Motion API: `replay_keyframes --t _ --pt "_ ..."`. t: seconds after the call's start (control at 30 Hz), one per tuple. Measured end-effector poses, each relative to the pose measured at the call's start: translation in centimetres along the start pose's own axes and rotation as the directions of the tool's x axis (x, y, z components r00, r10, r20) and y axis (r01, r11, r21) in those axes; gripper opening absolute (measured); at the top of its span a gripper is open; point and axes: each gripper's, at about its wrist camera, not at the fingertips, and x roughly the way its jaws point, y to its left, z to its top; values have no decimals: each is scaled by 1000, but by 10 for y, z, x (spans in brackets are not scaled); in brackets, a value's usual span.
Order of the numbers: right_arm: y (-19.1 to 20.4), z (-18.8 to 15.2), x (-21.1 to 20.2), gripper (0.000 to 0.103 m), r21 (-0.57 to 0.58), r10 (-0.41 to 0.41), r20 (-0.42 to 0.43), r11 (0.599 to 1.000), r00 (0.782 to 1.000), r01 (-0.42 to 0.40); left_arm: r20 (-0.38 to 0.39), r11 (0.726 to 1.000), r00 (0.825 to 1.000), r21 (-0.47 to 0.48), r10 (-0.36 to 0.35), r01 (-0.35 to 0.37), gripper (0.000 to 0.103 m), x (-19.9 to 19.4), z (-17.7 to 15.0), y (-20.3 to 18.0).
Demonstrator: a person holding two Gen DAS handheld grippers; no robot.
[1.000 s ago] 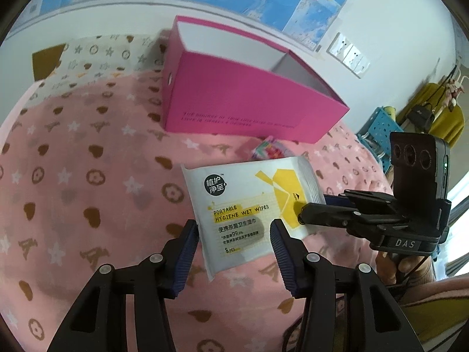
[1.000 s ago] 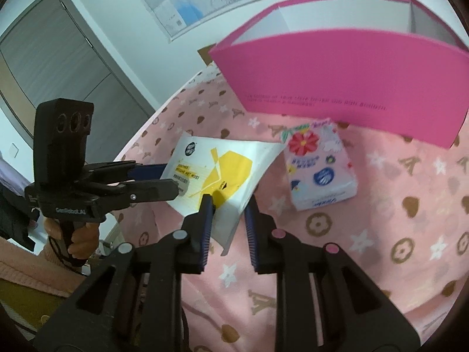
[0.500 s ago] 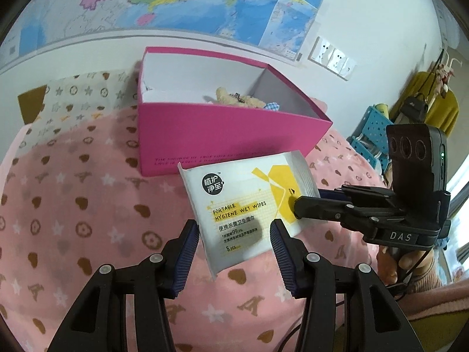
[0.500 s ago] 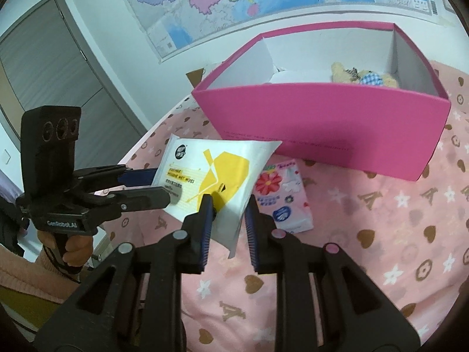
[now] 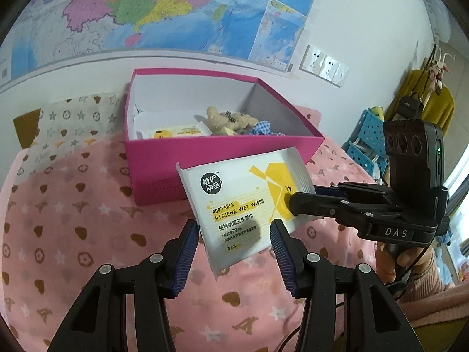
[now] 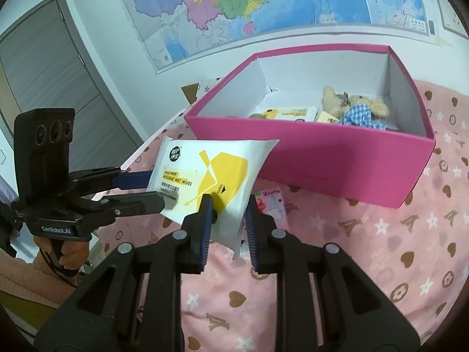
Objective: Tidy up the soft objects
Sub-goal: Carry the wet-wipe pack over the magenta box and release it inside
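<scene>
The tissue pack [image 6: 271,205] on the blanket is mostly hidden behind the wipes pack [image 6: 211,176] and the right gripper [image 6: 227,220]. The box [image 5: 217,158] near wall hides the lower part of the teddy bear [image 5: 231,120]. At 3 o'clock, a hand [image 5: 404,259] is partly covered.

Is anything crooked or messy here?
The wipes pack hangs tilted in the air, pinched at one yellow corner by the right gripper. A flowery tissue pack lies outside the pink box, half hidden under the wipes.
</scene>
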Motion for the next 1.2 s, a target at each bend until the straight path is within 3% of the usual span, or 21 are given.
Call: replay_keyframes --t 0.67,1.2 --pt "-4 52 -7 25 -54 -13 84 998 996 18 82 999 996 39 25 -28 50 -4 46 1" --pt "-21 103 21 25 -41 -29 111 999 993 34 80 997 994 16 80 -82 50 22 89 27"
